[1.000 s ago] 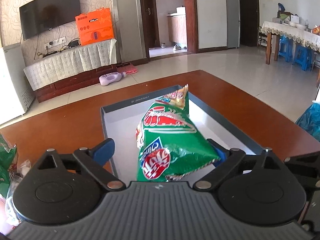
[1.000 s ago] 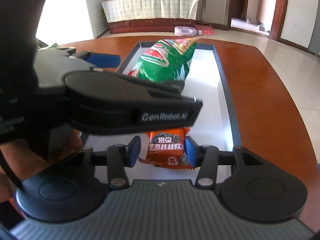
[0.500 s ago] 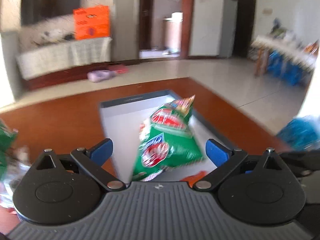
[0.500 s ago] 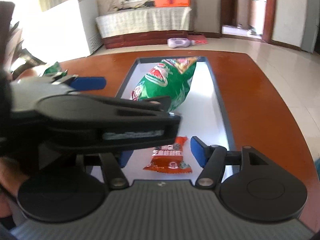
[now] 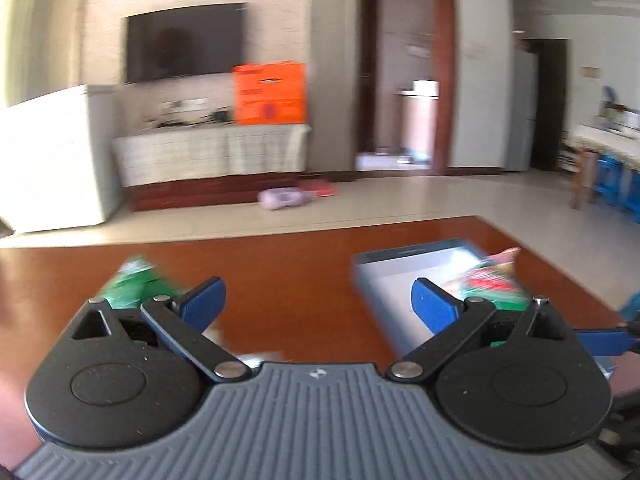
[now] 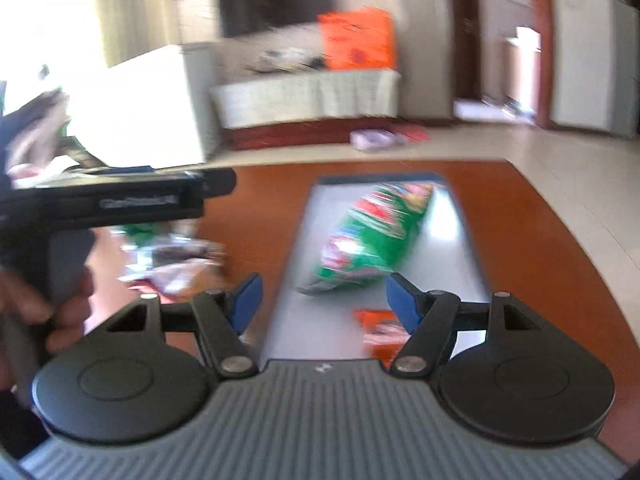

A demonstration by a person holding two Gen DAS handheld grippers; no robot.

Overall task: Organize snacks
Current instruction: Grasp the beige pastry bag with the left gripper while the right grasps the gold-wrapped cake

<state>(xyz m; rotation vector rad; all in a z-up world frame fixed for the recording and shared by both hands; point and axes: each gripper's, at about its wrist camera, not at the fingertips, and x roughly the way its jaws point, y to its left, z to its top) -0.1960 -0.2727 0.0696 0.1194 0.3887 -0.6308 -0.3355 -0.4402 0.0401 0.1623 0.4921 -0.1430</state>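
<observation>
Fetching next snack | left gripper wide open, empty — loose snacks ahead-left on table | right gripper open over tray, chip bag ahead, orange packet beneath — next: close on one.

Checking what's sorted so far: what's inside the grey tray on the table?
Inside the shallow grey tray: a green crisp bag and a small orange snack packet, its near end hidden behind the right tongs.

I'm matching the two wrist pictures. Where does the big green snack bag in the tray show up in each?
Left wrist: green snack bag at far right, behind the right finger.
Right wrist: centre, lying in the tray.
Shared landmark: orange box under the TV.
</observation>
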